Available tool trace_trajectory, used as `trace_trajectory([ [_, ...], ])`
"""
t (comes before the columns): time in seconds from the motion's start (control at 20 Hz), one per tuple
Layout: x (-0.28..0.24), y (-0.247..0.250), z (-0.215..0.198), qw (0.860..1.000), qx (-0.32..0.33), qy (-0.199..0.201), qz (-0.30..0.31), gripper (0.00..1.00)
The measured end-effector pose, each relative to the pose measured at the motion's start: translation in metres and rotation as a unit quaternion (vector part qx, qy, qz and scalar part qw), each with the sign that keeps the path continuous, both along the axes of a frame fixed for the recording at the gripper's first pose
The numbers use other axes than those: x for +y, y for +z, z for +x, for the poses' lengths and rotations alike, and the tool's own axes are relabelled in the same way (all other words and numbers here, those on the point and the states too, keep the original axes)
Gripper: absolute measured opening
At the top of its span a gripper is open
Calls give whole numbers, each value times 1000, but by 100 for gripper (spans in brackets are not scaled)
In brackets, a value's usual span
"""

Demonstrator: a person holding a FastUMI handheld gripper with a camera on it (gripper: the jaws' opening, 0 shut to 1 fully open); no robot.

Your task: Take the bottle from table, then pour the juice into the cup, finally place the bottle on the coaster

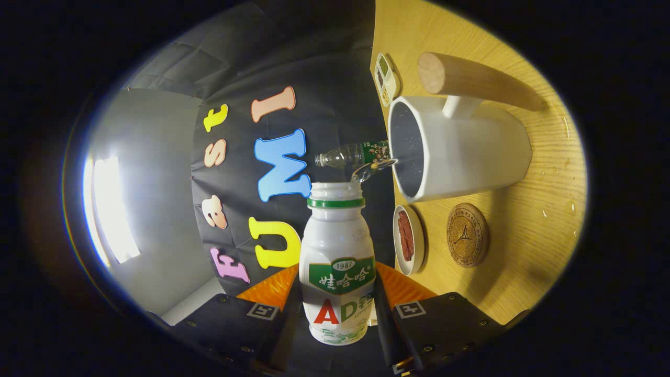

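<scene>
- Gripper (339, 309) pinches the white bottle (337, 262) between both fingers.
- Bottle tipped; liquid streams into the white cup (460, 152).
- Cork coaster (467, 235) lies beside the cup on the desk (528, 251).

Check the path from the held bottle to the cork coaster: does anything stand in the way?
The gripper is shut on the bottle, which is tilted and pouring into the white cup. The small dish lies between bottle and coaster. Lifting over it should avoid it.
</scene>
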State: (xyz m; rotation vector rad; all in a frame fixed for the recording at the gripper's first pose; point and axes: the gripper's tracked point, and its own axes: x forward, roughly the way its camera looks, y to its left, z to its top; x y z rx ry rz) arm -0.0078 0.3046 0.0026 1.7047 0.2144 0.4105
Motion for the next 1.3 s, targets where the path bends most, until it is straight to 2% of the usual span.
trace_trajectory([
  [1.3,4,18,8,999,-17,1,46,66],
])
